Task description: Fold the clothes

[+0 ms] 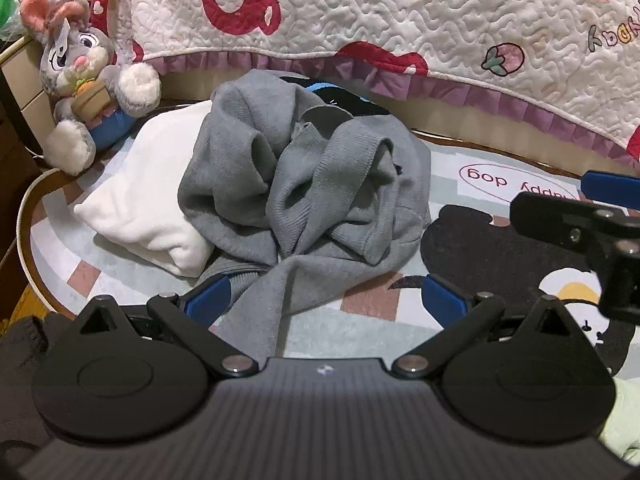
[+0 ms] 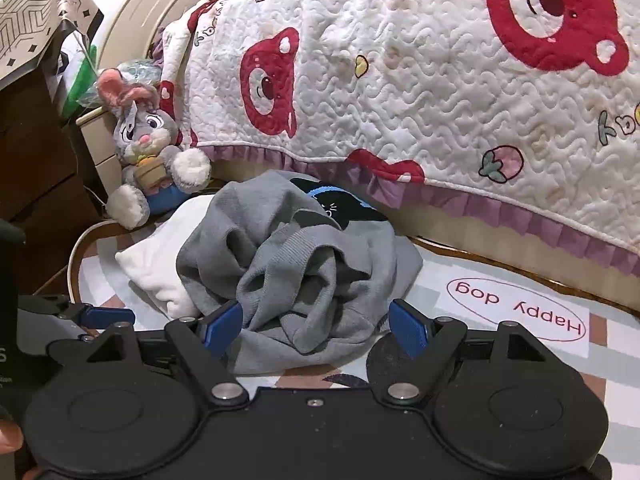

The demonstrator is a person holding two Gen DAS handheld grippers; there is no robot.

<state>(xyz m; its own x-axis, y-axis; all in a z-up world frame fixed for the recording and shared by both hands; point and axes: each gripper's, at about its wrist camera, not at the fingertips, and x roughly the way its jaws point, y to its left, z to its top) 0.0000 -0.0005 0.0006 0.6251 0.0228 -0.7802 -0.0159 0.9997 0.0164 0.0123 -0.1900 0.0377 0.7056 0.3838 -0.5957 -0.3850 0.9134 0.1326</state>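
A crumpled grey sweater (image 1: 304, 184) lies in a heap on the patterned rug (image 1: 400, 300), partly over a folded white garment (image 1: 140, 200). A dark garment with blue trim (image 1: 340, 98) peeks out behind the heap. My left gripper (image 1: 326, 300) is open, its blue fingers either side of a grey sleeve that trails toward me. In the right wrist view my right gripper (image 2: 316, 326) is open just in front of the grey sweater (image 2: 296, 268), nothing held. The right gripper (image 1: 592, 208) also shows at the right edge of the left wrist view.
A bed with a white quilt printed with red bears (image 2: 420, 80) overhangs the far side. A grey plush rabbit (image 1: 86, 80) sits at the back left by a cream drawer unit (image 2: 104, 152). The rug carries a "Happy dog" label (image 2: 520, 312). A pale green cloth (image 1: 624, 432) lies near right.
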